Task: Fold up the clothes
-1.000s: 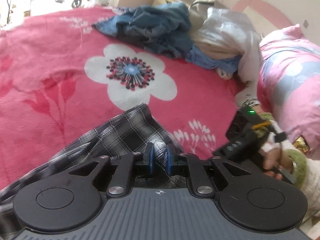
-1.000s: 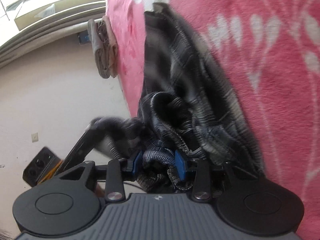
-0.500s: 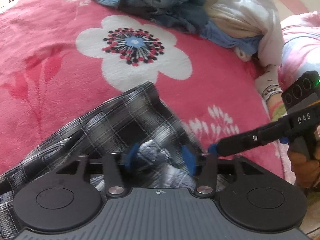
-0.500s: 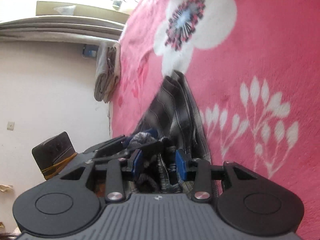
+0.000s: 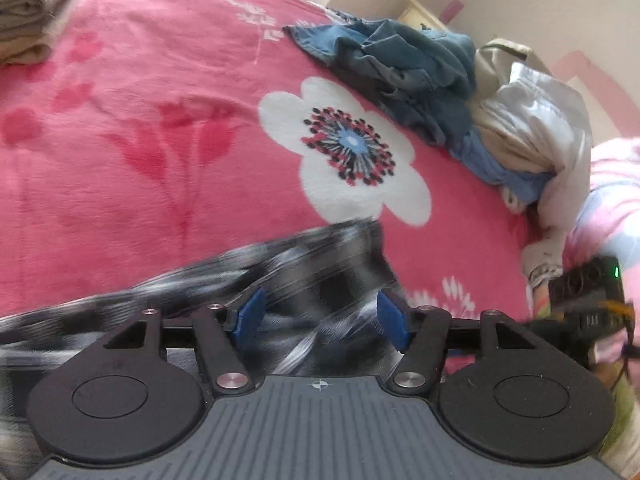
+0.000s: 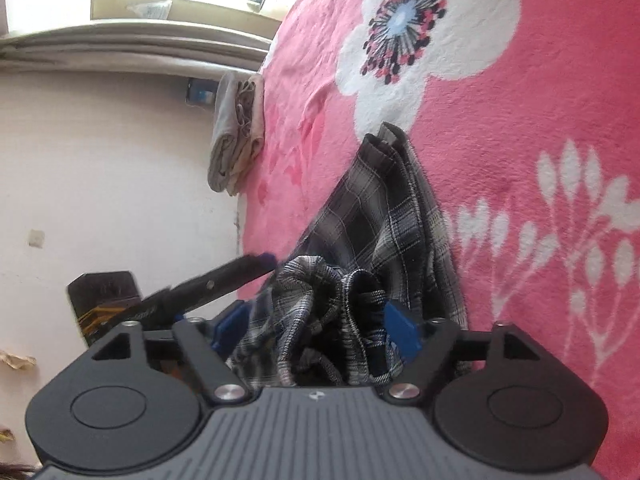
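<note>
Change since a second ago: both grippers, left gripper (image 5: 318, 320) and right gripper (image 6: 316, 330), formerly pinching the plaid garment (image 6: 384, 216), now spread. Garment: on the bed (image 5: 160, 160), bunched between both jaws, long axis running away from right gripper; both equally near.

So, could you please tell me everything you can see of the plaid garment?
The plaid garment is thin woven cloth, checked black, grey and white. It lies rumpled on the pink blanket, one flat folded corner pointing towards the white flower, the near end bunched between the open right gripper. The left gripper is open over it too.
</note>
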Demonstrator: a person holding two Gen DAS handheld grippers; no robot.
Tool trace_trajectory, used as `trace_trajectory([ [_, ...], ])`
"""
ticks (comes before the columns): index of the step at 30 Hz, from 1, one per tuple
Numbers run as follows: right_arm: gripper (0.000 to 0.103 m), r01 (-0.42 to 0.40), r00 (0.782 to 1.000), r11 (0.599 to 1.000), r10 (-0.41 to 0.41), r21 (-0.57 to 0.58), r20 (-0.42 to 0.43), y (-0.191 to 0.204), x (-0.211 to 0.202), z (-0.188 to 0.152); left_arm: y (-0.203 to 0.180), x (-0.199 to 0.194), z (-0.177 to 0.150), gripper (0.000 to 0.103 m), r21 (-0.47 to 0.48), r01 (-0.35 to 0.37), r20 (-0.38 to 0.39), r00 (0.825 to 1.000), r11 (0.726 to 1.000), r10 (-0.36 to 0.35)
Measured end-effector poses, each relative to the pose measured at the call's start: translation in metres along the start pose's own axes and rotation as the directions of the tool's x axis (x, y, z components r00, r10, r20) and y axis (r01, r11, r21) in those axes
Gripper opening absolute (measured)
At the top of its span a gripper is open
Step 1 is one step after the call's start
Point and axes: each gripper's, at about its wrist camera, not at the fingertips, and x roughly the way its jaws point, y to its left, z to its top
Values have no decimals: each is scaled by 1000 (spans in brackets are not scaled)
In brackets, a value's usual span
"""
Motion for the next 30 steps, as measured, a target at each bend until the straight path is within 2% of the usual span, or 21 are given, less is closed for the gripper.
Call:
trace_trajectory([
  [8,90,79,991,990,-90,-113,-96,19,38,-1,-9,10,-33,62,169,-99,-39,993,981,107],
  [11,91,127,983,975,-148,-180,-108,29,52,3,-12,16,-38,62,215,-117,-21,992,969,125],
  [14,87,156,977,971,-179,-182,-115,32,60,8,-11,20,-41,62,233,-123,-9,992,965,129],
  [16,76,169,975,974,-188,-153,-122,30,63,11,-10,21,-43,63,239,-123,-1,992,963,127],
  [17,75,178,973,974,-196,-140,-122,29,64,13,-8,21,-44,63,237,-118,4,993,964,121],
  [20,60,209,968,972,-221,-104,-119,25,65,15,-7,21,-49,63,245,-111,24,994,963,109],
  [22,37,228,966,970,-236,-80,-111,22,62,15,-7,20,-52,63,250,-112,36,994,962,106],
  [24,27,239,964,967,-247,-83,-98,27,59,13,-8,19,-53,63,255,-113,46,993,960,105],
  [30,21,265,961,948,-275,-177,-33,66,45,1,-10,-1,-50,63,225,-85,88,994,971,66],
])
